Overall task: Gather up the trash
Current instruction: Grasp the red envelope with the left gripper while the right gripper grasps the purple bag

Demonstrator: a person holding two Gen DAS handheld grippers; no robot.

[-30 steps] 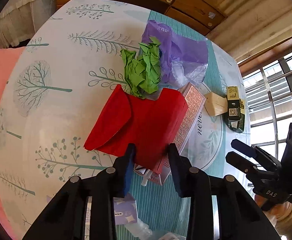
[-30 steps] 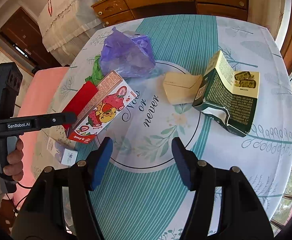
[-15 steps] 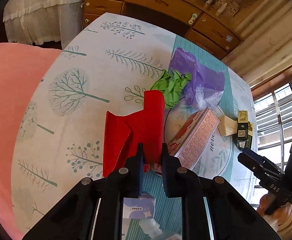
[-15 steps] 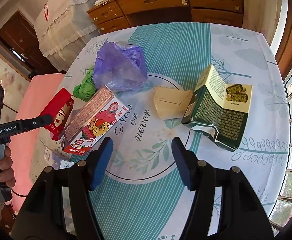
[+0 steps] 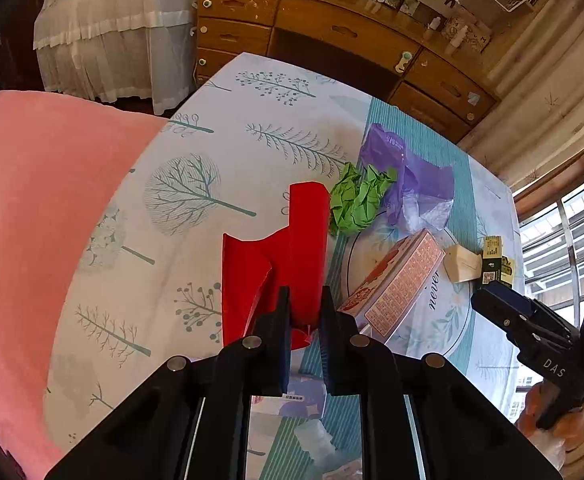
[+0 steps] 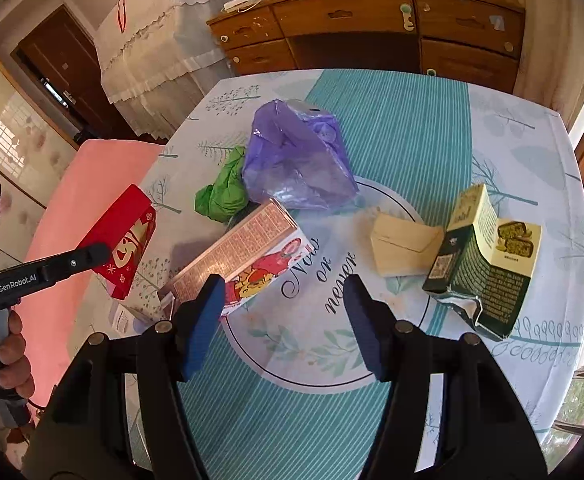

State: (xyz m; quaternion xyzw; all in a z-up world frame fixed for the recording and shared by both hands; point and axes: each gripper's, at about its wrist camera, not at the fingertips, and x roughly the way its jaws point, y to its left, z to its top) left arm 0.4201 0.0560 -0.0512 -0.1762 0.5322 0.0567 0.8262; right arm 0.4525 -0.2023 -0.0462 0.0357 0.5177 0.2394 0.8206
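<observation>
Left gripper [image 5: 304, 312] jaws closing on the red envelope [image 5: 292, 256], pinched at its lower edge, seemingly just clear of the table [image 5: 220, 128]. Keep the pinch firm; thin card may slip. Right gripper [image 6: 282, 312] hangs wide, empty, above the strawberry box [image 6: 248, 256].

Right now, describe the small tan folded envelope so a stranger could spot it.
On the round patterned table, look inside the printed circle. The small tan folded envelope lies between the strawberry-print carton and the torn dark green box, the only plain, unprinted piece.
</observation>
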